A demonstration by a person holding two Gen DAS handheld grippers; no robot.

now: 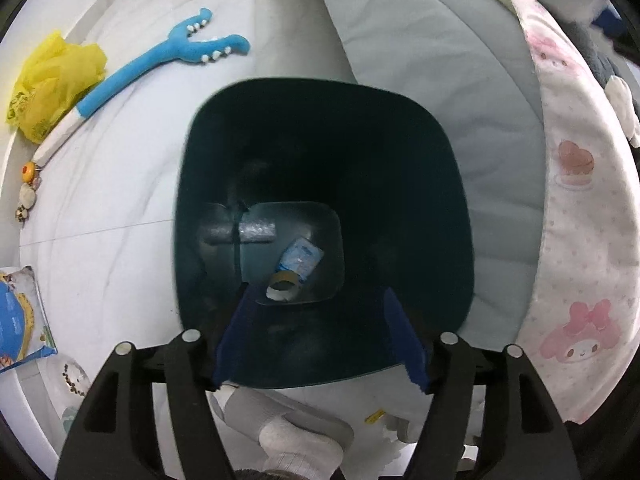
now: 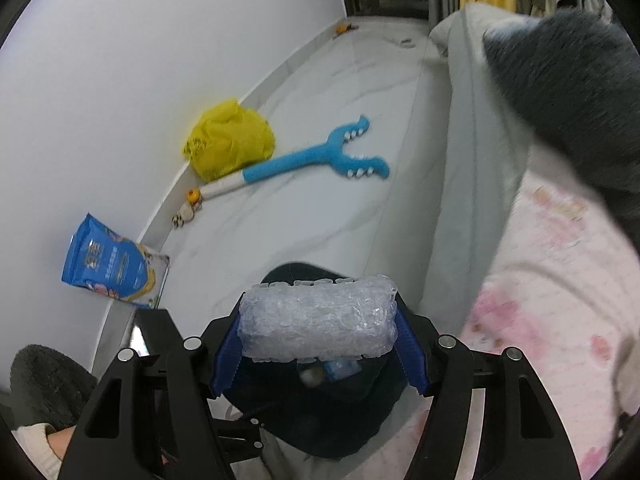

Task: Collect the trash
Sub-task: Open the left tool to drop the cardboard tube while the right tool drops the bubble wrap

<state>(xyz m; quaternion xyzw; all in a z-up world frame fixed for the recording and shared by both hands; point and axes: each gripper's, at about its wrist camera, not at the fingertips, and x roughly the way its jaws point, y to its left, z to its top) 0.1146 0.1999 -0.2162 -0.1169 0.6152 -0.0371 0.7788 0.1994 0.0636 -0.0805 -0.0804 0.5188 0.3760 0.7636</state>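
Observation:
A dark teal trash bin (image 1: 400,128) stands on the floor beside the bed. My left gripper (image 1: 320,328) hangs open and empty right over its mouth. On the bin's bottom lie a tape roll core (image 1: 282,284), a blue-white wrapper (image 1: 302,258) and a bubble wrap piece (image 1: 256,232). My right gripper (image 2: 318,328) is shut on a bubble wrap roll (image 2: 318,316) and holds it above the bin (image 2: 344,424). A crumpled yellow plastic bag (image 1: 52,84) (image 2: 230,144) lies by the wall.
A blue plush stick toy (image 1: 160,64) (image 2: 316,160) lies on the floor. A blue snack bag (image 2: 108,264) (image 1: 20,316) leans on the wall. Small toys (image 2: 188,206) sit by the baseboard. The bed with pink blanket (image 1: 580,240) is at the right.

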